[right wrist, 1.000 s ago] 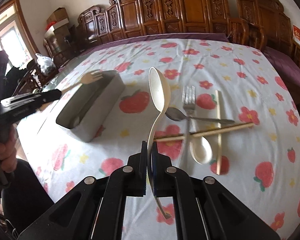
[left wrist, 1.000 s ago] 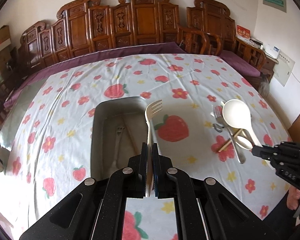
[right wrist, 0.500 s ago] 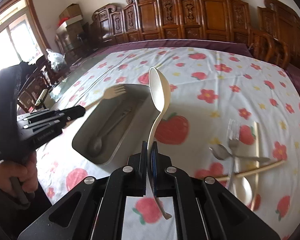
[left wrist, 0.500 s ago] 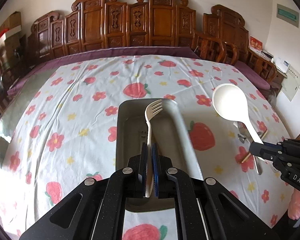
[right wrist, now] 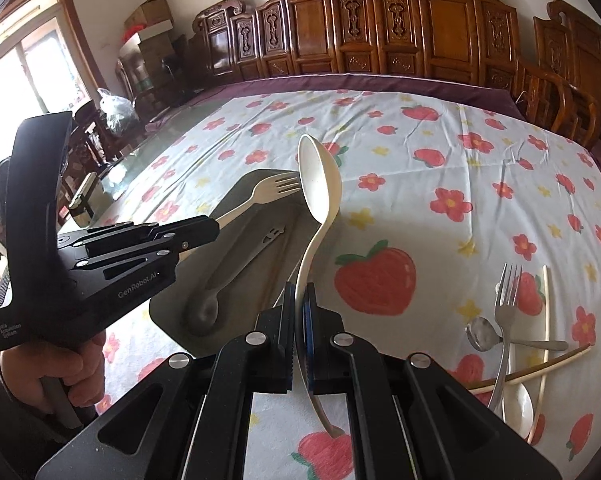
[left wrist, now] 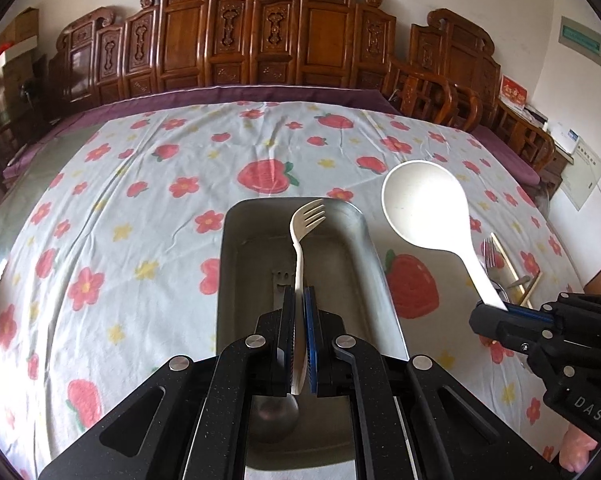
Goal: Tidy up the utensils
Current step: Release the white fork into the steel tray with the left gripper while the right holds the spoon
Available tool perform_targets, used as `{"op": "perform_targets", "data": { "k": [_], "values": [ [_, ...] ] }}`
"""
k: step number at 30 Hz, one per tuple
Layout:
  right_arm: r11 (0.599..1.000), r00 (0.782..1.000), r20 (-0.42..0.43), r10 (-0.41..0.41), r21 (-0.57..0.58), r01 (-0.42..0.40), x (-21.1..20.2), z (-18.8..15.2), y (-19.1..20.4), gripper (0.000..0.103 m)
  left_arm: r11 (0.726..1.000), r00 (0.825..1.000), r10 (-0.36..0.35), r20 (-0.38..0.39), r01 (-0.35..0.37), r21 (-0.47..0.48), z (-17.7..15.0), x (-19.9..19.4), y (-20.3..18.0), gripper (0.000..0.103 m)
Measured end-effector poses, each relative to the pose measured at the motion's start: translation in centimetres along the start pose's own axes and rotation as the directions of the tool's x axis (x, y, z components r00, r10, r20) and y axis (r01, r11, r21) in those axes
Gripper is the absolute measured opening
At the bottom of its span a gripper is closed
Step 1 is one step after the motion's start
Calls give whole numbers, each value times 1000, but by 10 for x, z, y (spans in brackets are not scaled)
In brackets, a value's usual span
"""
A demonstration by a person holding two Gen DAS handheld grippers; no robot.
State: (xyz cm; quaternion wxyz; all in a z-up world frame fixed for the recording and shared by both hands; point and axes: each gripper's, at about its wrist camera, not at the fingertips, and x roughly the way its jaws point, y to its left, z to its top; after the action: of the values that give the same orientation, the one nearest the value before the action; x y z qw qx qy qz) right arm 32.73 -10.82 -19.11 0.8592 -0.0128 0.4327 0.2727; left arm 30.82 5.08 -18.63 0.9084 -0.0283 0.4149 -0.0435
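Tongs [left wrist: 299,300] clamp cream fork [left wrist: 306,220] above metal tray [left wrist: 236,264]

A tray [left wrist: 380,280] sits on the table [left wrist: 140,184] (spoon [right wrist: 204,312] inside); loose utensils [right wrist: 508,320] lie right.

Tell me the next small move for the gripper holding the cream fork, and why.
Probably lower the left gripper a little further and then open it: it is shut on the cream fork, which hangs above the metal tray, where a metal spoon already lies.
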Motion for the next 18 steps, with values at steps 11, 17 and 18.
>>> {"op": "perform_targets", "data": {
  "k": [11,17,18],
  "values": [
    [1000,1000,-4,-6,13,6,5,4,3,5,1000,1000,-18,11,18,4,5,-4,3,11],
    [1000,1000,-5,6,10,-6,9,11,14,5,1000,999,11,44,-11,-1,9,-21,21,16],
    [1000,1000,-9,10,12,-10,12,12,17,5,1000,999,18,47,-18,1,9,-23,24,16]
  ]
}}
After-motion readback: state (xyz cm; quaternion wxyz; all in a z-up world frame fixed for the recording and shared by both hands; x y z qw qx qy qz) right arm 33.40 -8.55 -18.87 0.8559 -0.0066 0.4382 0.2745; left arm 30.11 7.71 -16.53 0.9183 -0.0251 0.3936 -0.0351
